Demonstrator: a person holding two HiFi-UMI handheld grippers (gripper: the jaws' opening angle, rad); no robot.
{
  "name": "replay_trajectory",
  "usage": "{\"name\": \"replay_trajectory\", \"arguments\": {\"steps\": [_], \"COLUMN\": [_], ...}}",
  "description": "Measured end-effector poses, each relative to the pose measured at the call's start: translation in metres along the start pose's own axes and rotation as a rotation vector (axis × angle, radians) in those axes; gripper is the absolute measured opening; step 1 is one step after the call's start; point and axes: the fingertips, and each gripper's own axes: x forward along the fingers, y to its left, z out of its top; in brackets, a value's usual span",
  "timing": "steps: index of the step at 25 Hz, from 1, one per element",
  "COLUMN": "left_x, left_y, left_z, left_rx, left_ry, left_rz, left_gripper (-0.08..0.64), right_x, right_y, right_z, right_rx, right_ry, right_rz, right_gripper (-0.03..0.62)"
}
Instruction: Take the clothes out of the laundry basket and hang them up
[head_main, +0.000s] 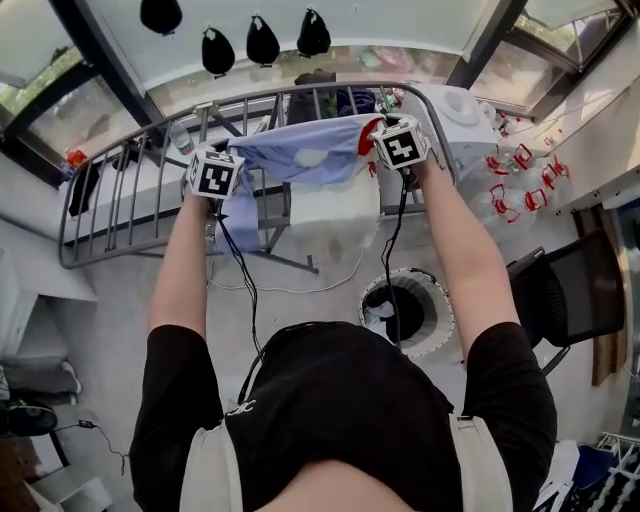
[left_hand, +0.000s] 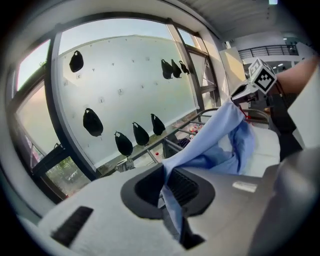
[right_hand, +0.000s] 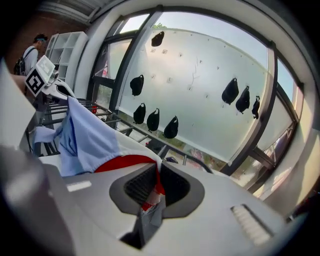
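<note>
Blue garment (head_main: 300, 158) hangs between outstretched left gripper (left_hand: 164, 186) and right gripper (right_hand: 153, 183).

We count one left hand-held gripper (left_hand: 165, 189) and one right hand-held gripper (right_hand: 152, 186), two in all; one light-blue and white garment (head_main: 310, 155) with red trim; one grey drying rack (head_main: 240, 99); one round white laundry basket (head_main: 442, 297); one black chair (head_main: 570, 290); eight black shapes (left_hand: 92, 122) on the window.
</note>
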Motion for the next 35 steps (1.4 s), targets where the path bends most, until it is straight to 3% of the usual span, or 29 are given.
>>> {"name": "replay_trajectory", "arguments": {"steps": [4, 8, 12, 16, 21, 27, 31, 35], "left_x": [0.019, 0.033, 0.036, 0.031, 0.013, -0.029, -0.071, -0.116], "left_y": [-0.013, -0.020, -0.025, -0.036, -0.036, -0.027, -0.035, -0.054], "left_z": [-0.032, -0.050, -0.060, -0.063, -0.072, -0.056, -0.020, 0.023], "left_rx": [0.071, 0.091, 0.096, 0.112, 0.066, -0.096, -0.175, -0.205], "left_ry": [0.060, 0.084, 0.083, 0.055, 0.023, -0.109, -0.272, -0.441], "left_rz": [0.001, -0.022, -0.049, -0.094, -0.109, -0.061, -0.038, -0.041], "left_gripper": [0.026, 0.038, 0.082, 0.178, 0.195, 0.169, 0.120, 0.086], "right_x": [0.018, 0.028, 0.028, 0.019, -0.004, -0.053, -0.102, -0.152], "right_y": [0.020, 0.036, 0.044, 0.039, 0.022, 0.003, 0.009, 0.022], "right_z": [-0.043, -0.075, -0.081, -0.073, -0.072, -0.051, -0.025, -0.006], "right_rx": [0.013, -0.010, 0.041, 0.142, 0.124, 0.221, 0.250, 0.306], "right_ry": [0.096, 0.179, 0.172, 0.149, 0.130, -0.051, -0.232, -0.397], "right_rz": [0.025, 0.071, 0.119, 0.182, 0.187, 0.152, 0.100, 0.023], "right_gripper": [0.040, 0.043, 0.051, 0.117, 0.130, 0.132, 0.127, 0.112]}}
